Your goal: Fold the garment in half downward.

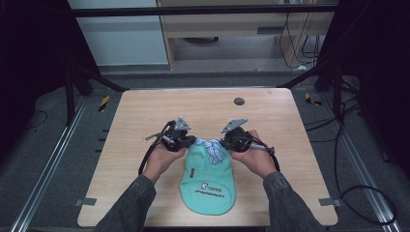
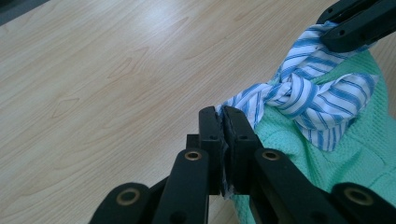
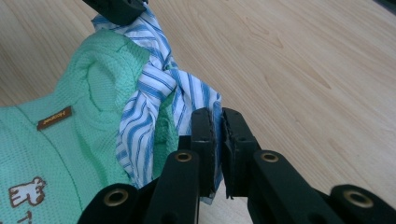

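1. The green garment lies on the table near its front edge.
2. Left tongs and right tongs are each clamped on a striped tie end.
3. It is probably soft and light; grip it near the ends.

Black left gripper, right gripper (brass-ringed pivots), grey three-cornered plates, black cables, grey sleeves

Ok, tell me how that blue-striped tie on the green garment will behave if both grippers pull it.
Probably floppy: the striped tie drapes in soft folds over the green garment. The knot likely tightens rather than slips, since the left gripper and right gripper each pinch an end. Being light, the garment may drag along.
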